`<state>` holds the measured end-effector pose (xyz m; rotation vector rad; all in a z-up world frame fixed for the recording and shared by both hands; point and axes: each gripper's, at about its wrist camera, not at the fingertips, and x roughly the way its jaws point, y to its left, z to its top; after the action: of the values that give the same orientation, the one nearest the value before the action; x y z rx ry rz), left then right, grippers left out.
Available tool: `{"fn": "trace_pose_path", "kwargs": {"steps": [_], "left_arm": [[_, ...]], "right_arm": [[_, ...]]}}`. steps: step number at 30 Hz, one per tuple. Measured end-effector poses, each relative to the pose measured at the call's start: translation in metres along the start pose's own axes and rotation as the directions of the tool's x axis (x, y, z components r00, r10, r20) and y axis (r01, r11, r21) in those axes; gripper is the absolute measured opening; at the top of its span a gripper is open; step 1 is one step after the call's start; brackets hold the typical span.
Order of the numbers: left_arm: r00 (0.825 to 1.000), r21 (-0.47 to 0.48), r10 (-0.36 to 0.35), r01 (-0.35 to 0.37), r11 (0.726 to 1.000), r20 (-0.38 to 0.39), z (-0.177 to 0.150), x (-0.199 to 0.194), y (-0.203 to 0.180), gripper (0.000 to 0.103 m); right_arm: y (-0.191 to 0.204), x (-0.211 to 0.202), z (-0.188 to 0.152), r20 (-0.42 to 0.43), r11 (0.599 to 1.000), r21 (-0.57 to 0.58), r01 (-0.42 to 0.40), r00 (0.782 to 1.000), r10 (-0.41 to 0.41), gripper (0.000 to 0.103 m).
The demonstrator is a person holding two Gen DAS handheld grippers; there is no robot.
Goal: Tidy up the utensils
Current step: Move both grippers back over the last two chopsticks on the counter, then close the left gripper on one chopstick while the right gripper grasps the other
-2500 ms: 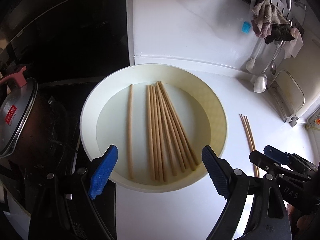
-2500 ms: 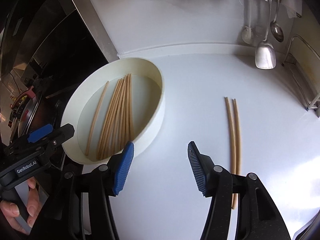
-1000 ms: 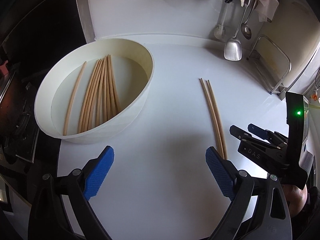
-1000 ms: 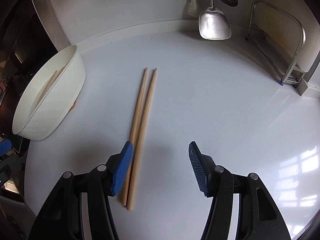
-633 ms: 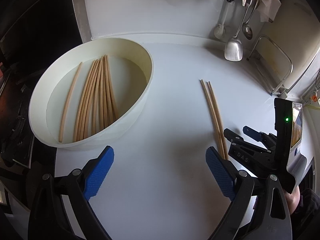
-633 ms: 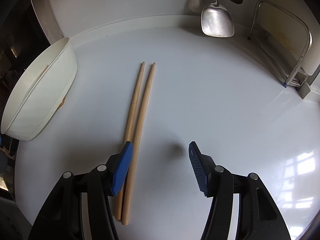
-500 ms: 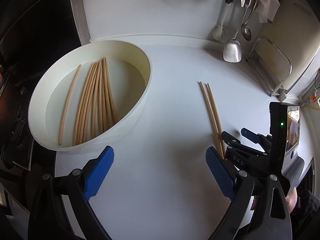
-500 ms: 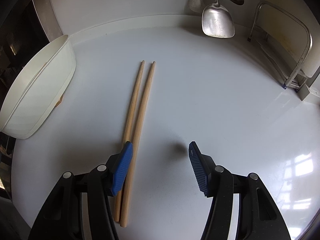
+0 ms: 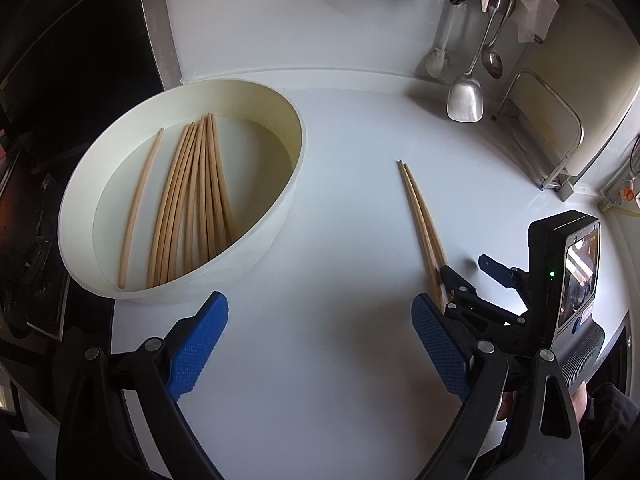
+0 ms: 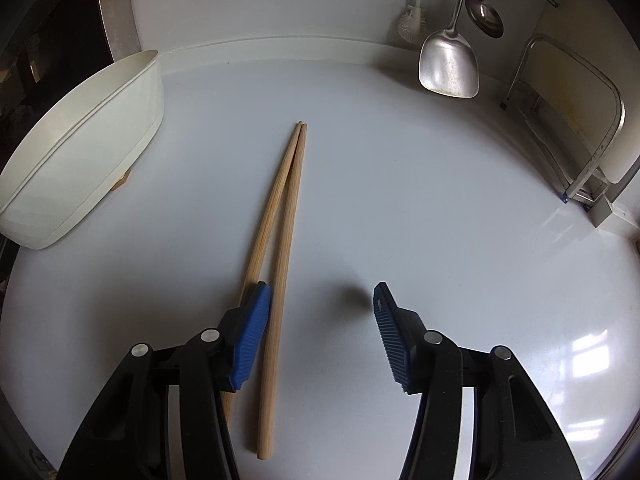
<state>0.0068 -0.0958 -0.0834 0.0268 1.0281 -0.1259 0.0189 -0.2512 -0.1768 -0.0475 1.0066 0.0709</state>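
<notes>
Two wooden chopsticks (image 10: 286, 208) lie side by side on the white counter; they also show in the left wrist view (image 9: 420, 208). My right gripper (image 10: 318, 332) is open and low over their near ends. Its left finger (image 10: 250, 332) sits on top of the left stick, and the right stick lies between the fingers. A white round basin (image 9: 280, 216) at the left holds several more chopsticks (image 9: 192, 196). My left gripper (image 9: 320, 348) is open and empty, hovering in front of the basin. The right gripper (image 9: 472, 276) shows in the left wrist view at the chopsticks' near ends.
A metal spatula (image 10: 448, 64), a ladle (image 10: 486, 16) and a brush (image 10: 410, 20) hang on the back wall. A metal rack (image 10: 576, 120) stands at the right. A dark stove area (image 9: 40, 184) lies left of the basin (image 10: 80, 148).
My right gripper has moved forward and down onto the two chopsticks' near ends. My left gripper has swung from over the basin to the counter in front of it.
</notes>
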Motion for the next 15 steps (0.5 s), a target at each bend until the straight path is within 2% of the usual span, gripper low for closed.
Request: {"fn": "trace_pose_path", "kwargs": {"steps": [2,6,8,15], "left_arm": [[1.0,-0.002,-0.004,0.004,1.0,0.005,0.0,0.0,-0.002,0.091],[1.0,-0.004,-0.012,0.012,1.0,0.012,0.0,0.003,-0.01,0.091],[1.0,-0.008,-0.017,0.018,1.0,0.017,0.0,0.007,-0.015,0.091],[0.999,-0.01,-0.044,0.045,0.999,0.032,0.005,0.024,-0.043,0.091]], "right_arm": [[-0.001,-0.001,-0.001,0.004,1.0,-0.013,-0.006,1.0,0.006,0.035],[-0.006,-0.002,-0.003,0.014,0.999,-0.013,-0.033,0.999,0.033,0.025],[-0.011,-0.003,-0.004,0.026,0.999,0.004,-0.047,0.999,0.047,0.017],[-0.039,-0.004,-0.006,0.041,0.998,0.04,-0.054,0.998,0.052,0.013]]}}
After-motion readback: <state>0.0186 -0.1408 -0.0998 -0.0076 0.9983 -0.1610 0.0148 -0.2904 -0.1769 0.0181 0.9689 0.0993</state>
